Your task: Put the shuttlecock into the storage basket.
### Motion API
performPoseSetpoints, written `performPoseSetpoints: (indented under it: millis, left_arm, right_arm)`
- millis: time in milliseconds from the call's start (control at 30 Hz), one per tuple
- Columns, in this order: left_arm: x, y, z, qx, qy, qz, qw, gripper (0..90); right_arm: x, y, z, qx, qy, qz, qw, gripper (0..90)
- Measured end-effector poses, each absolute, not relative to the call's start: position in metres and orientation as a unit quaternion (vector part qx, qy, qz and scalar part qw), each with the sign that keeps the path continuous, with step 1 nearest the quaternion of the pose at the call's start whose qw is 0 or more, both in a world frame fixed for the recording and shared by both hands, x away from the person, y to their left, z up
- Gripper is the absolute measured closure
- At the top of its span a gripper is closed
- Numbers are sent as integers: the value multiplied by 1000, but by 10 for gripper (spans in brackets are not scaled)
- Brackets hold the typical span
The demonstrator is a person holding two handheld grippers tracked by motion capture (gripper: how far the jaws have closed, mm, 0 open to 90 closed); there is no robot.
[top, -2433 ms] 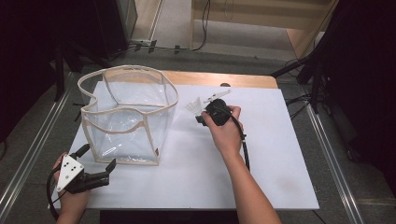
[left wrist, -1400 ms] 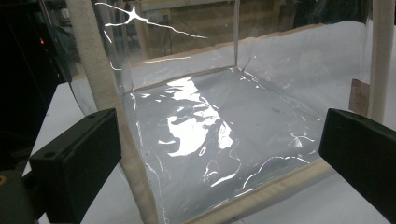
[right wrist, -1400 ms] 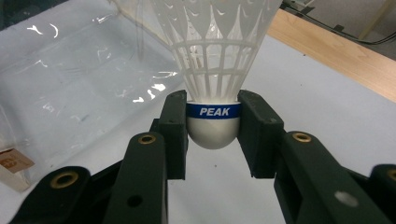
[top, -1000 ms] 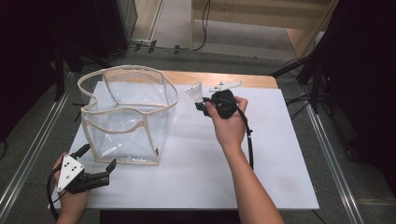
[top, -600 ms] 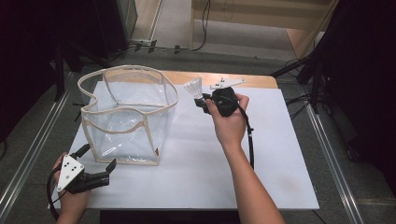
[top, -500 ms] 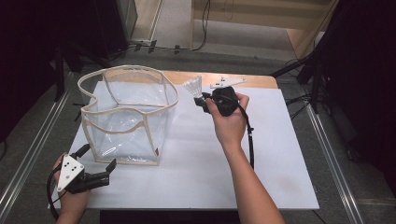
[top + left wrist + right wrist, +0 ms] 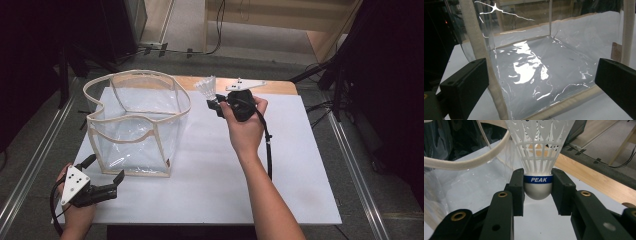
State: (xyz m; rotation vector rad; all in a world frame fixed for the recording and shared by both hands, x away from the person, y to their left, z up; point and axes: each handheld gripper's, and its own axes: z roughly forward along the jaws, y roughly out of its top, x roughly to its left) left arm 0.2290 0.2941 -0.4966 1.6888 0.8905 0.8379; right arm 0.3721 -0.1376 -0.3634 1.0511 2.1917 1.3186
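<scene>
A white plastic shuttlecock [image 7: 206, 88] [image 7: 539, 157] with a blue "PEAK" band is held off the table by its cork, my right gripper [image 7: 214, 104] [image 7: 538, 190] shut on it, skirt pointing away. It hangs just right of the rim of a clear plastic bag [image 7: 137, 122] [image 7: 541, 67] with cream fabric trim, which stands open on the white table [image 7: 210, 170]. My left gripper [image 7: 102, 175] [image 7: 539, 85] rests open at the table's near left corner, its jaws spread in front of the bag's near wall.
A wooden strip [image 7: 272, 86] runs along the table's far edge. Metal rails [image 7: 355, 165] flank the table on both sides. Dark stands and cables [image 7: 220, 20] lie on the floor beyond. The white surface right of the bag is bare.
My right gripper has lifted the shuttlecock off the table and carried it up and away, toward the bag's far right rim. The left gripper has stayed still.
</scene>
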Motion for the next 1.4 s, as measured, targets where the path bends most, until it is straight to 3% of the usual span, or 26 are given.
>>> performPoseSetpoints:
  millis: [1400]
  left_arm:
    - [229, 294, -496, 700, 368, 346, 505, 0]
  right_arm:
    - [363, -112, -336, 335, 772, 504, 194, 631]
